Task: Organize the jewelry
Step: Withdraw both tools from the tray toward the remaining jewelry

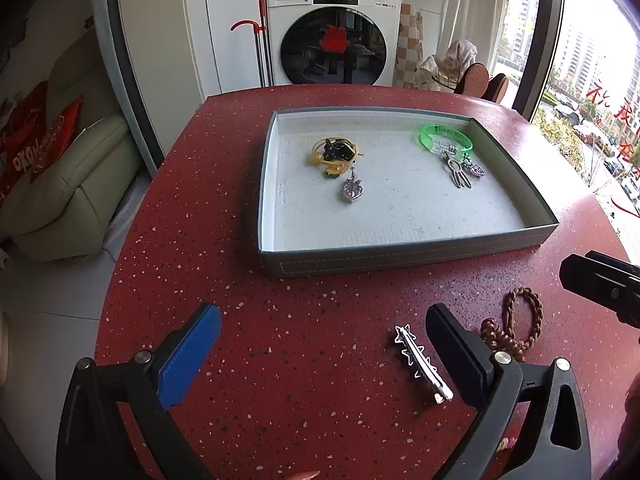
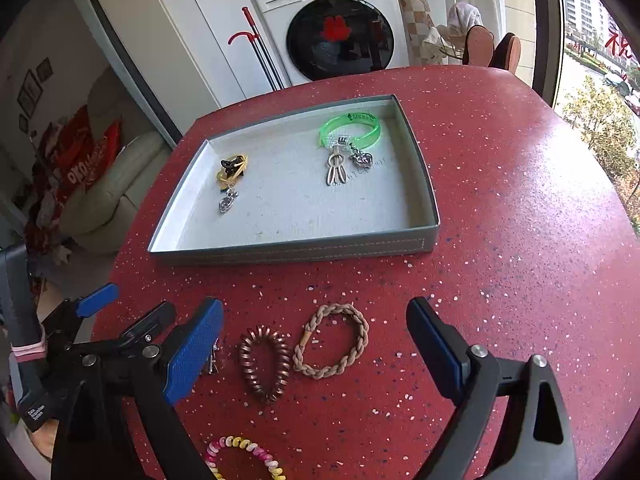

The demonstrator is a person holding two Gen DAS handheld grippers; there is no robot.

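In the left wrist view my left gripper (image 1: 324, 344) is open over the red table. A silver star hair clip (image 1: 422, 362) lies on the table just inside its right finger (image 1: 456, 348), not gripped. My right gripper (image 2: 316, 344) is open too. Below its jaws, a copper spiral hair tie (image 2: 264, 362) and a beige braided tie (image 2: 332, 340) lie untouched on the table. The grey tray (image 1: 400, 258) ahead holds a yellow-and-black hair tie (image 1: 334, 154), a heart pendant (image 1: 352, 190), a green bracelet (image 1: 446, 138) and silver charms (image 1: 460, 172).
A pastel spiral tie (image 2: 244, 456) lies at the near table edge. The left gripper (image 2: 136, 300) sits close beside the right one's left finger (image 2: 196, 352). The table's curved edge drops to the floor and a sofa (image 1: 60, 200) on the left. A washing machine (image 1: 332, 32) stands beyond.
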